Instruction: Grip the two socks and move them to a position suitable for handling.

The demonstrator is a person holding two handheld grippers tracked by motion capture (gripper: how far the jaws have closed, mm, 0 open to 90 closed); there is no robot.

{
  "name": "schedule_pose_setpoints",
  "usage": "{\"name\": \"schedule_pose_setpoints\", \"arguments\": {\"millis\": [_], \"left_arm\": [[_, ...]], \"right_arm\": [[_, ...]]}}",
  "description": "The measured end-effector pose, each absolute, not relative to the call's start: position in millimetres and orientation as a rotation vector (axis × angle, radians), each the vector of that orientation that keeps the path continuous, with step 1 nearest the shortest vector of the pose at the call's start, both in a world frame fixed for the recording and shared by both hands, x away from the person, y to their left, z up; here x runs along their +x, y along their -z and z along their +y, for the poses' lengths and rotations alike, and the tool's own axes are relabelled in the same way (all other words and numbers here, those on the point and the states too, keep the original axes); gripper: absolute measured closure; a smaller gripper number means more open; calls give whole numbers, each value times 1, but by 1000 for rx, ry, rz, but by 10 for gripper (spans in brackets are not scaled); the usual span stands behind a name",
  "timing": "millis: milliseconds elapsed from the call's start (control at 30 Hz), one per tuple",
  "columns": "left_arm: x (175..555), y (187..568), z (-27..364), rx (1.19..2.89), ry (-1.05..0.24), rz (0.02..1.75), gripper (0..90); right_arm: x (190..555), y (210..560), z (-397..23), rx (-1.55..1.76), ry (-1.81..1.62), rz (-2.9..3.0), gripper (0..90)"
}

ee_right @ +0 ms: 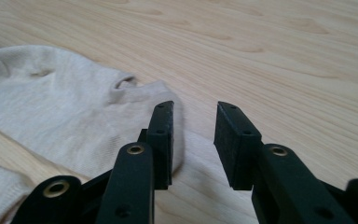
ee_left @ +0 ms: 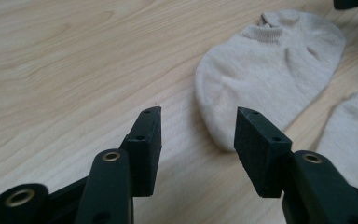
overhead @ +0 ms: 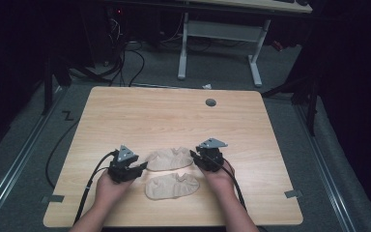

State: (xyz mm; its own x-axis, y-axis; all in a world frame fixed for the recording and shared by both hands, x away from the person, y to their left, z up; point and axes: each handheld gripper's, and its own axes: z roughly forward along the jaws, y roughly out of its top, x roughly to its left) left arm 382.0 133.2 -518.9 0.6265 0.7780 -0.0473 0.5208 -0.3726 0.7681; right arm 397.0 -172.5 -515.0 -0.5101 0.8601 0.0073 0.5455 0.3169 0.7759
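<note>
far beige ankle sock (overhead: 169, 158) is being flanked: toe just ahead of left gripper (ee_left: 198, 123), cuff end just beside right gripper (ee_right: 193, 122) | both jaws are being held apart, empty | near sock (overhead: 172, 186) is lying alongside | judged light, limp; edges are best being pinched

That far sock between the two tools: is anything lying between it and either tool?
Nothing visible. The far sock lies flat on the table, with the left tool open just short of its one end and the right tool open at its other end. The near sock lies apart, closer to the person.
</note>
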Motion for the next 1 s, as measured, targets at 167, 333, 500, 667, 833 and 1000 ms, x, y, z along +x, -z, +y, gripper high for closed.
{"name": "schedule_pose_setpoints", "arguments": {"millis": [167, 333, 500, 667, 833, 1000], "left_arm": [[390, 522, 124, 2068, -426, 1025, 568], [392, 529, 116, 2094, -414, 1031, 723], [390, 532, 115, 2082, -404, 1008, 864], [384, 521, 118, 2034, -419, 971, 870], [372, 507, 121, 2009, -442, 921, 870], [357, 493, 126, 2008, -449, 889, 870]], "right_arm": [[400, 522, -166, 1251, -1022, 2225, 668], [400, 529, -161, 1269, -996, 2267, 710], [399, 529, -159, 1245, -1001, 2281, 852], [394, 521, -158, 1199, -1000, 2244, 859], [383, 508, -162, 1156, -1038, 2195, 859], [364, 498, -165, 1093, -1045, 2183, 857]]}}
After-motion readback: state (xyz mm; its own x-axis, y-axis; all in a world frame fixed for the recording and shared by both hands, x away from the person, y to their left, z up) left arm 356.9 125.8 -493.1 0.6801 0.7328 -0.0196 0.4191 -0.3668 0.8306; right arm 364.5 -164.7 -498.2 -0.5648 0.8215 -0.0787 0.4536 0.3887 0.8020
